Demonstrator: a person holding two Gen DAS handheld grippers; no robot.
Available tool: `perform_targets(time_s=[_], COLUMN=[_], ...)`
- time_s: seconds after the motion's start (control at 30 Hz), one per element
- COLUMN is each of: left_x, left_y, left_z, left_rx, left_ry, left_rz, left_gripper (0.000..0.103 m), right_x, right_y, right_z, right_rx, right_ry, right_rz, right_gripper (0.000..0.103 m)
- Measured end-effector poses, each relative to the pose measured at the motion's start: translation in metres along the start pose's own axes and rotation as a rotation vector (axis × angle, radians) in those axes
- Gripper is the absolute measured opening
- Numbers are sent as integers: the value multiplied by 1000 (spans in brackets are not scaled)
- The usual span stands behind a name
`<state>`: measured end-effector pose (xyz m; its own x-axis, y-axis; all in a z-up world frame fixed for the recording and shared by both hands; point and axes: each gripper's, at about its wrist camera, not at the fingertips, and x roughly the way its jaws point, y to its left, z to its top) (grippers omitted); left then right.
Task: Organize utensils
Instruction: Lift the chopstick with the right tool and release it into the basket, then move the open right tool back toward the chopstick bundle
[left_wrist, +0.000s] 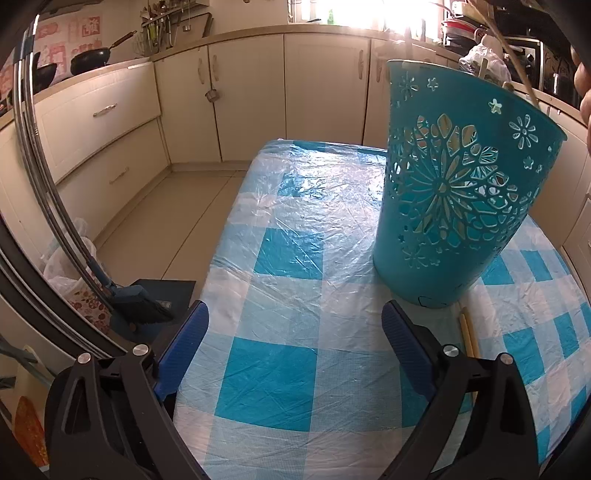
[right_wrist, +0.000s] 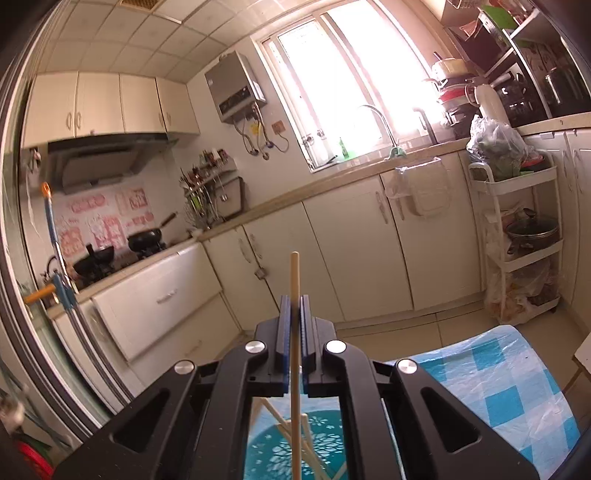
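The right gripper has its blue jaws clenched on one thin wooden chopstick. The stick stands up straight, with its tip poking above the jaws and its long end hanging down below them. Under it sits the teal holder, seen from above, with more pale sticks leaning inside.

The left gripper has its jaws spread wide with nothing in them. It points down at the worktop. In this view the teal holder stands upright on the worktop, a little ahead and to the right of the jaws. It has flower-shaped holes cut in its side. Two yellow sticks lie flat on the worktop, just beside the holder's base.

The worktop has a blue and white checked cloth under crinkly clear plastic. Around it is a kitchen with cream cupboards, black woks on the stove, and a very bright window above the sink.
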<state>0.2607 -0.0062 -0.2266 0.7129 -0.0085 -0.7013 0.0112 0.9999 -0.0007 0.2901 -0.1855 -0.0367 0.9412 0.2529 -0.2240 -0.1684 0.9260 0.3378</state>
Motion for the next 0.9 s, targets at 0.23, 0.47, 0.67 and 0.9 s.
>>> perform_targets(time_s=[0.23, 0.47, 0.67, 0.9], left_x=[2, 3, 2, 1], left_y=[0, -2, -5, -7], left_z=[0, -1, -2, -2], left_rx=[-3, 5, 14, 18], left_ry=[4, 8, 9, 12], left_rz=[1, 9, 16, 20], left_gripper=[91, 92, 92, 93], right_x=[2, -22, -54, -86], right_y=[-4, -7, -14, -25], right_z=[-27, -40, -50, -96], right_rx=[-52, -88, -78, -56], right_ry=[60, 89, 104, 261], right_rz=[-28, -22, -30, -72], right_gripper=[6, 6, 13, 27])
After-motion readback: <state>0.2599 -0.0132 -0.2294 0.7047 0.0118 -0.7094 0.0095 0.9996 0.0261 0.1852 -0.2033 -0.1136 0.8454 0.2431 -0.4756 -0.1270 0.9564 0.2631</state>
